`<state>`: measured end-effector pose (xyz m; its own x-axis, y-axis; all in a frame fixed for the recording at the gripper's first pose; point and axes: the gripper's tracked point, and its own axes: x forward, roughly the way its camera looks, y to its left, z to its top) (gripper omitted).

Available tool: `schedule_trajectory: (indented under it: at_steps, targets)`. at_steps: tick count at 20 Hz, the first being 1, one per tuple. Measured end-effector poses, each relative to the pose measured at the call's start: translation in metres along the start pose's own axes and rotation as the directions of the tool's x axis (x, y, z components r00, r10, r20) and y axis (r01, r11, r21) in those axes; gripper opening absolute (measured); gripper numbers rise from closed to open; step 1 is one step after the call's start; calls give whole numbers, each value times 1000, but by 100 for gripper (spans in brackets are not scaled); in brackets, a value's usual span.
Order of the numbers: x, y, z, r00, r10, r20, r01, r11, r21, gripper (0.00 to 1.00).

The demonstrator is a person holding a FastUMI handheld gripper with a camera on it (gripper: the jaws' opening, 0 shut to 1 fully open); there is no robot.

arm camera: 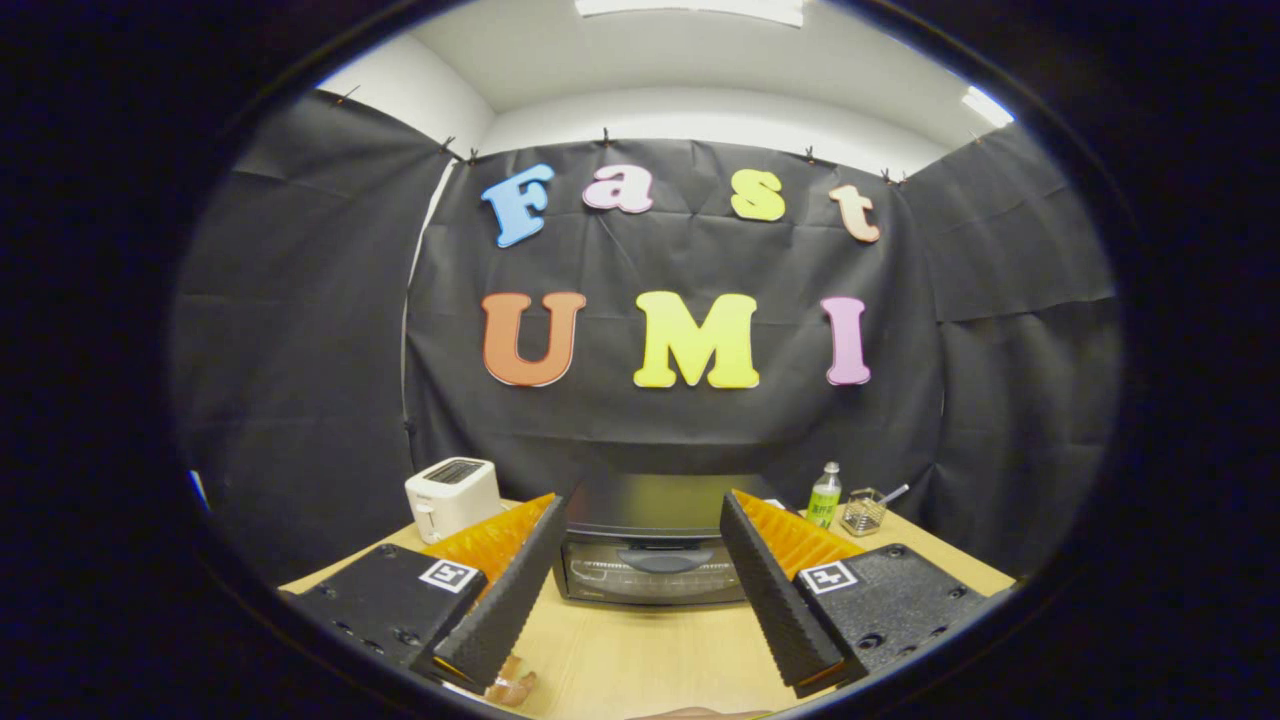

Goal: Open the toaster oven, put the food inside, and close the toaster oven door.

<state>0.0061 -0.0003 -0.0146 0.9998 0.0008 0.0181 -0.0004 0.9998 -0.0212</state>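
Toaster oven (pixel 650 545): black, door shut, handle across its glass front, standing on the wooden table (pixel 640 650) beyond the fingers, seen between them.
Gripper (pixel 640 600): held level above the table, fingers spread wide, holding nothing.
Food (pixel 512 688): brownish piece beside the left finger (pixel 510 590).

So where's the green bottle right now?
The green bottle stands on the table beyond the open tool, between the toaster oven and a small wire basket.
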Motion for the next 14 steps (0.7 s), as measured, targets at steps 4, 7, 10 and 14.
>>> schedule_trajectory:
  at_steps: [4, 7, 10, 14]
  targets:
    - [10, -4, 5, 1000, -6, 19, 6, 1000, 10, 100]
    - [27, -11, -9, 999, -4, -31, 5, 1000, 30, 100]
    - [57, -18, -22, 997, -11, -81, 14, 999, 34, 100]
    - [102, -24, -54, 987, -10, -163, 19, 999, 50, 100]
